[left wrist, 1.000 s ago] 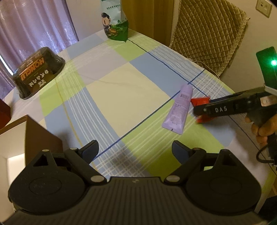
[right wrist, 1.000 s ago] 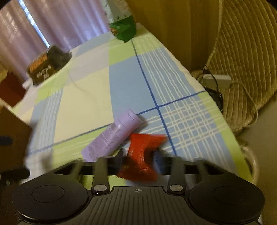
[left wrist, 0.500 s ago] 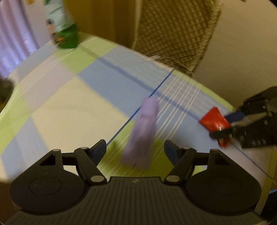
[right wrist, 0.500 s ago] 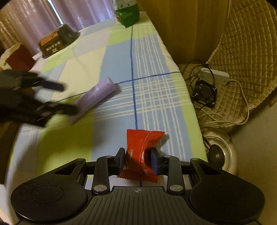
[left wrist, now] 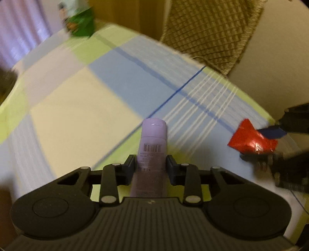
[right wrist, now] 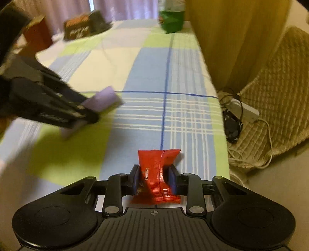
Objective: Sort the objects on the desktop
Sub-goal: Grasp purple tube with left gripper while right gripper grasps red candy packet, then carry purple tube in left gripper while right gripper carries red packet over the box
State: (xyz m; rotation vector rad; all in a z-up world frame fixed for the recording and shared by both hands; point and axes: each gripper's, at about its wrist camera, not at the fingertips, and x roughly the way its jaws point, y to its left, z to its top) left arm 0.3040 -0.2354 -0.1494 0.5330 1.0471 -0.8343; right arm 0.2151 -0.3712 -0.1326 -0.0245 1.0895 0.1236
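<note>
Closing on the purple tube (left wrist: 152, 152), the left gripper (left wrist: 151, 167) now clamps its middle; half a second ago its jaws stood open above the tube, which lay loose on the checked tablecloth (left wrist: 81, 108). The right gripper (right wrist: 154, 180) stays shut on the red packet (right wrist: 157, 173), held above the cloth near the table's edge. Both items are thus secured, and carrying them to their sorting places probably follows.

A home dining room: checked green, blue and cream tablecloth (right wrist: 150, 63), quilted beige chair cover (left wrist: 208, 29), pale purple curtains (right wrist: 119, 9), green snack bag (right wrist: 171, 19).
</note>
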